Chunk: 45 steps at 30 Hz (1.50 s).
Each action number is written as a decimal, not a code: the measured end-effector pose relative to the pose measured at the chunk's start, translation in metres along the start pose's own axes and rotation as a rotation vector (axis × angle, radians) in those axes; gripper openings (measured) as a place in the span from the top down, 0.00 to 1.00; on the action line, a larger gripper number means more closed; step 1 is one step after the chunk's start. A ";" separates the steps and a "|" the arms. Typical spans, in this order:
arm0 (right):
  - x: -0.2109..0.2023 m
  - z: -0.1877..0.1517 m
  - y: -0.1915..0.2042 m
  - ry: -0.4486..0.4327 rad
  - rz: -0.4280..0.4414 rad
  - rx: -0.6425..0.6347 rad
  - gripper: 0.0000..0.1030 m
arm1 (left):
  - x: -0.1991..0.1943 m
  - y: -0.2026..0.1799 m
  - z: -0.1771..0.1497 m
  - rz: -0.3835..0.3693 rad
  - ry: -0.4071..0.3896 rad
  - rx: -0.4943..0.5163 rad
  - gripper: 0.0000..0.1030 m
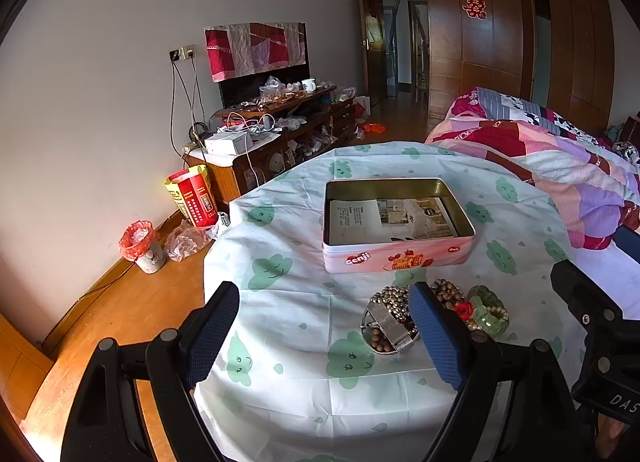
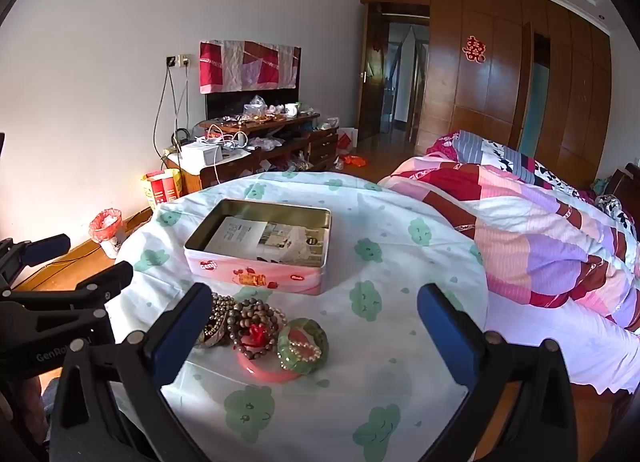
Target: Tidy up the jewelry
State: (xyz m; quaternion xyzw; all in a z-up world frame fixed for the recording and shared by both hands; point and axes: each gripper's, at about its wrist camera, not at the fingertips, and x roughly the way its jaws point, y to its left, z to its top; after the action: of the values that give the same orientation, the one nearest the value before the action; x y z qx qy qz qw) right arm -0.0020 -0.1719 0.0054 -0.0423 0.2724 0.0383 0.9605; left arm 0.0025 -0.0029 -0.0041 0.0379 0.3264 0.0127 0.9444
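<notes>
Both grippers are hovering over the table w/ the cloud-print cloth [image 2: 384,262]. Left gripper [image 1: 324,326] and right gripper [image 2: 316,326] are both sitting wide open, holding nothing. Jewelry pile [image 2: 260,334], beads, green bangle [image 2: 303,346], pink bangle [image 2: 266,372], is lying just near of the open Genji tin [image 2: 260,246], paper inside.

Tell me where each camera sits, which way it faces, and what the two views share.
Left wrist view: sits on the left hand-held gripper, angled down across the table; open jaws frame the jewelry pile, with the right hand-held gripper's frame at the right edge.
Right wrist view: sits on the right hand-held gripper, angled down likewise; open jaws frame the jewelry pile, with the left hand-held gripper's frame at the left edge.
Shared: pink tin, open, behind the jewelry, cloud-print tablecloth, bed, cabinet.
</notes>
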 end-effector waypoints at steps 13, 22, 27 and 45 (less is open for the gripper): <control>0.003 -0.003 -0.004 0.004 -0.001 0.005 0.00 | 0.001 0.004 -0.001 0.005 0.000 -0.006 0.16; 0.003 -0.003 -0.005 0.006 0.000 0.006 0.00 | 0.001 0.006 -0.001 0.004 0.000 -0.008 0.16; 0.003 -0.003 -0.005 0.007 0.001 0.006 0.00 | 0.001 0.006 0.000 0.007 0.001 -0.006 0.16; 0.004 -0.004 -0.004 0.010 0.002 0.008 0.00 | 0.003 0.004 -0.001 0.008 0.006 -0.001 0.16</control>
State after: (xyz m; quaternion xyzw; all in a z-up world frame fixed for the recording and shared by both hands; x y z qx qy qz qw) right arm 0.0000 -0.1761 0.0001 -0.0382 0.2772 0.0376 0.9593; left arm 0.0045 0.0016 -0.0065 0.0389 0.3293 0.0168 0.9433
